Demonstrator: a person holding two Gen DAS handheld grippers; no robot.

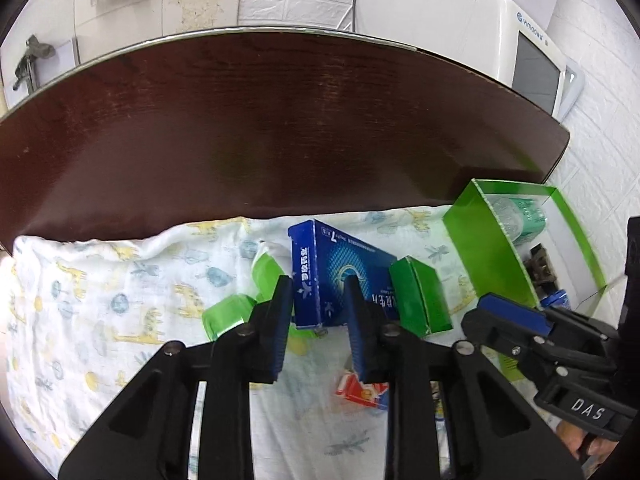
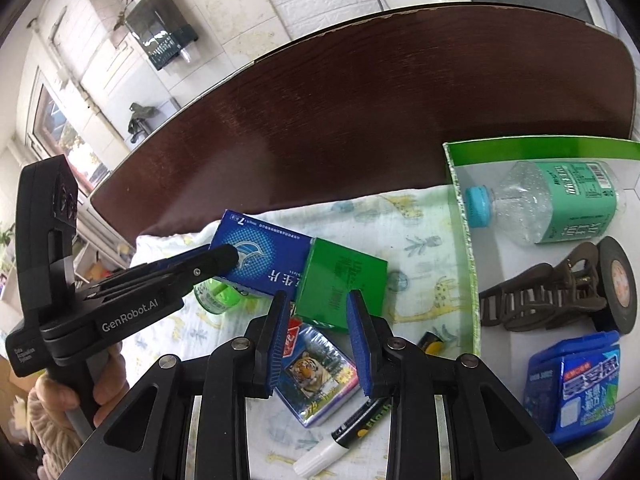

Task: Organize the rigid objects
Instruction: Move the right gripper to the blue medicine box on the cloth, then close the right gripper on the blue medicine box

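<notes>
1. Loose items lie on the printed cloth (image 1: 100,280) covering the near part of the surface (image 1: 280,120). Sorted ones (bottle, hair clip, tape) are already in the green tray (image 1: 480,240), right of both claws. So the cloth looks like the pick zone and the tray the drop zone.
2. Left claw (image 1: 318,280) straddles the near end of the blue box (image 1: 340,264) with a narrow gap. Can't tell if the pads bite.
3. Right claw (image 2: 318,296) is slightly parted and empty, hovering above the tiger card pack (image 2: 316,372). Likely next pick.
4. Blue box sits directly ahead of the left claw, tilted, its left edge propped on a green bottle (image 1: 224,316). The green carton (image 1: 420,296) overlaps its right corner.
5. Long axis seems to run away from the claw, roughly in line with the fingers. Unsure, since the corner is hidden. Branded side panel faces left.
</notes>
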